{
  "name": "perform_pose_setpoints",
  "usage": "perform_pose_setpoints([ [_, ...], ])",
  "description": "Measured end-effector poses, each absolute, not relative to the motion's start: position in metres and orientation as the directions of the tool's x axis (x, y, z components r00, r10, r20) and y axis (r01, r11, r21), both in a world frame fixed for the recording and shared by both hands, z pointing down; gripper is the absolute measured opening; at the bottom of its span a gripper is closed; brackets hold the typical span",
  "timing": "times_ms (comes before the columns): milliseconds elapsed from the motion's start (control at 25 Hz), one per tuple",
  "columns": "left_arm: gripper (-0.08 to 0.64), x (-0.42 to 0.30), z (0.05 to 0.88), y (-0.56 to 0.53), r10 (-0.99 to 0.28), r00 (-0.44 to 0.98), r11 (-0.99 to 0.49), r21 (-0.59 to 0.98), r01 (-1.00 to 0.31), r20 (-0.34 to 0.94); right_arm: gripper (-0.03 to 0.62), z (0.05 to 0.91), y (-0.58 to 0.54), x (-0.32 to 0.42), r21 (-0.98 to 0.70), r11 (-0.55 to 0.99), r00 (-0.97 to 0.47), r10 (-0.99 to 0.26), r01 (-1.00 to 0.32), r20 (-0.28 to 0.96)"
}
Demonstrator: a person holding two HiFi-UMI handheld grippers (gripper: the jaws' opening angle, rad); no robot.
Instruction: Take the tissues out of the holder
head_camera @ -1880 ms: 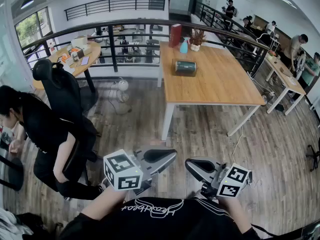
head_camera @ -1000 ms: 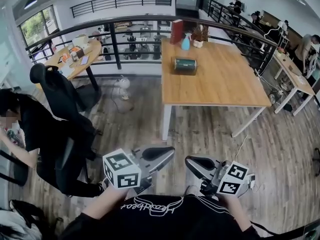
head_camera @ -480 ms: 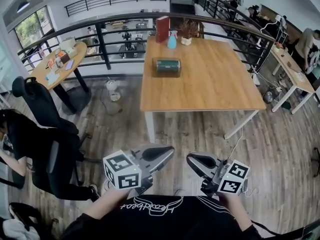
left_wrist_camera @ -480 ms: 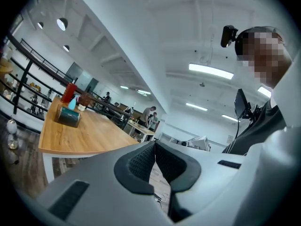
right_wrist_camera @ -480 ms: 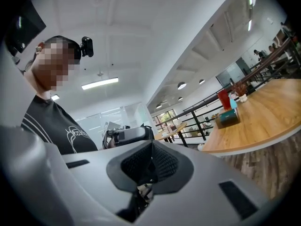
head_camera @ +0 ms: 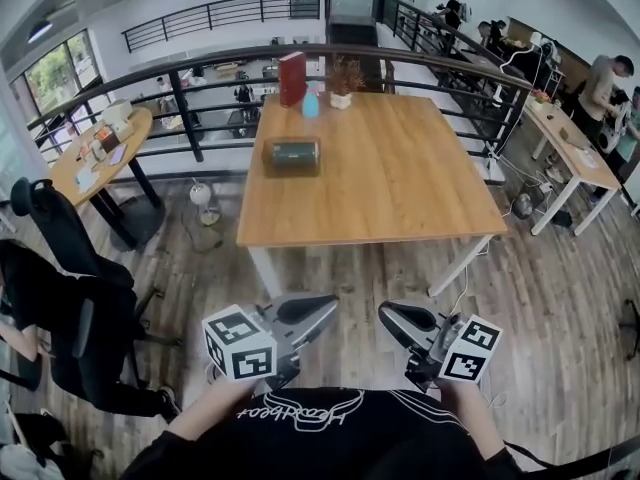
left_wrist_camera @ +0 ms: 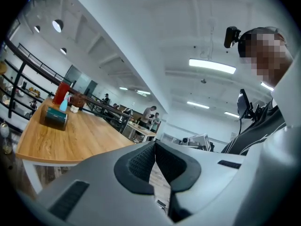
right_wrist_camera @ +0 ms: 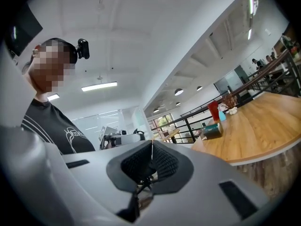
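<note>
We're holding the left gripper [head_camera: 322, 309] and right gripper [head_camera: 390, 315] short of the table [head_camera: 400, 193], near edge, both jaws pressed together on nothing; holder [head_camera: 291, 155] sits toward its far-left corner.

View is advancing on the wooden table [head_camera: 400, 188]: it is growing in frame and sliding left, its near edge closing in on the left gripper [head_camera: 333, 307] and right gripper [head_camera: 383, 314]. The dark cylindrical holder [head_camera: 291, 155] is shifting left and lower with it, as are the red box [head_camera: 292, 78], blue bottle [head_camera: 311, 104] and plant pot [head_camera: 344, 96] behind it. The seated person in black [head_camera: 135, 398] is slipping out at the left edge. The black office chair [head_camera: 55, 228] and round table [head_camera: 100, 143] are drifting left too.
</note>
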State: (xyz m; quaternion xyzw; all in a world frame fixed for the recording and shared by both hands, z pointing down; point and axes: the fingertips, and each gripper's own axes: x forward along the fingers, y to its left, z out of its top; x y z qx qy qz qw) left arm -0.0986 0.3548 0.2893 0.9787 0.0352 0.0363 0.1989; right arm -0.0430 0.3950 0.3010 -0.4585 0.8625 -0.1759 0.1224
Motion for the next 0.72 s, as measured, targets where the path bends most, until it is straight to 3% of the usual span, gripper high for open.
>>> perform_pose_setpoints([
  [400, 0.012, -0.038, 0.274, 0.375, 0.128, 0.99, -0.938, 0.331, 0.1, 0.065, 0.017, 0.279, 0.423, 0.022, -0.41, 0.526, -0.522, -0.843, -0.746, -0.131],
  [720, 0.012, 0.009, 0.293, 0.376, 0.218, 0.968, -0.927, 0.337, 0.165, 0.127, 0.017, 0.307, 0.423, 0.062, -0.448, 0.441, -0.448, -0.889, -0.777, -0.097],
])
